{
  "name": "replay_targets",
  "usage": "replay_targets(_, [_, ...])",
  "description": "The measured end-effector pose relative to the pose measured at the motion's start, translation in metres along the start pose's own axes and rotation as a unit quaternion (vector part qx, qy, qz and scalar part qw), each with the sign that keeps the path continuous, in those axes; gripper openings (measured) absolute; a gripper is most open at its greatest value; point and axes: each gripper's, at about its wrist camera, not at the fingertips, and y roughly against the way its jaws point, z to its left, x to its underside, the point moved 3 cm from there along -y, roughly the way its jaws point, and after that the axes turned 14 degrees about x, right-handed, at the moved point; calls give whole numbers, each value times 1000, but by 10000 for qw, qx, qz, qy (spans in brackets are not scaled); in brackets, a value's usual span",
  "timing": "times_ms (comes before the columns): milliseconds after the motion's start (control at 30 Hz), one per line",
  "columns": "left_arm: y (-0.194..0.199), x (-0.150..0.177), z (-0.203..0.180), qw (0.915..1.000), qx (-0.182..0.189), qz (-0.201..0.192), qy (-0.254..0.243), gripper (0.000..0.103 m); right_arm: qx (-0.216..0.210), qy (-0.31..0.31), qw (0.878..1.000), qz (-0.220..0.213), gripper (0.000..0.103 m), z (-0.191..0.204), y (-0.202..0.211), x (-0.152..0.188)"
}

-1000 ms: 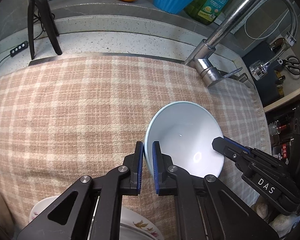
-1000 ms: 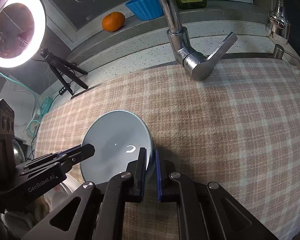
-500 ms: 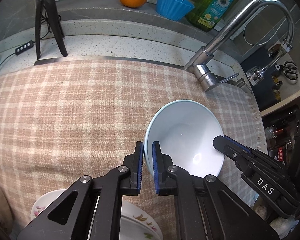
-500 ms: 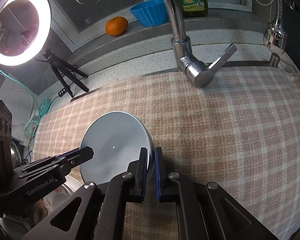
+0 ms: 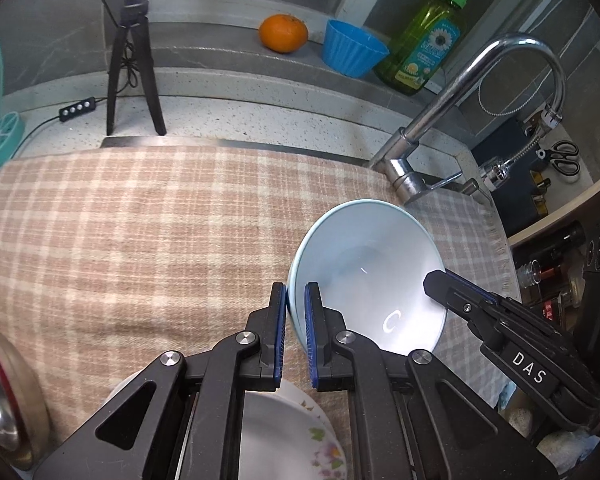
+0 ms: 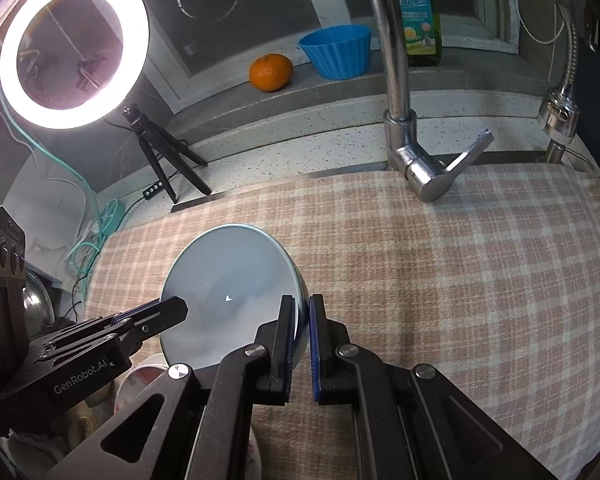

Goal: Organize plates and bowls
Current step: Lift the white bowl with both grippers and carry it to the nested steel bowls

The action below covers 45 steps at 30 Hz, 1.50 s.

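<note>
We hold a pale blue bowl [image 5: 364,268] between our two grippers, tilted so its hollow faces the left wrist camera, above a pink-and-cream checked cloth [image 5: 140,232] that covers the counter in front of the faucet [image 5: 452,120]. Our left gripper [image 5: 296,312] pinches the bowl's near-left rim between its blue pads, one finger outside the wall and one inside. Our right gripper [image 6: 302,316] is pressed together on the opposite rim in the same way; in the left wrist view its tip [image 5: 440,284] reaches onto the bowl's right edge. Whether the bowl touches the cloth we cannot tell.

Just below the bowl, under our left gripper, lies a white plate with a floral print [image 5: 292,432]. At the far left edge of that view sits a shiny steel bowl [image 5: 0,392].

Behind the cloth runs a speckled counter [image 5: 260,116], where a black tripod [image 5: 130,76] carries a lit ring light [image 6: 72,48]. On the ledge behind it stand an orange [image 5: 283,33], a blue fluted cup [image 5: 352,52] and a green dish-soap bottle [image 5: 428,52]. Scissors [image 5: 566,156] lie beyond the faucet on the right.
</note>
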Motion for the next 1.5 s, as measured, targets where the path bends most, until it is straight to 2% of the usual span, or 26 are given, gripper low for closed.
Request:
replay_targets(333, [43,4,18,9995,-37,-298,26,8,-105,185,9997,-121,6,40,19,4])
replay_targets(833, [110,24,73,9969,-232,-648,376,8,-367,626,9971,-209,6,121,38,20])
replay_targets(1500, [185,63,144,9873,-611,-1120,945,8,-827,1388,9868,-72,6,236,39,54])
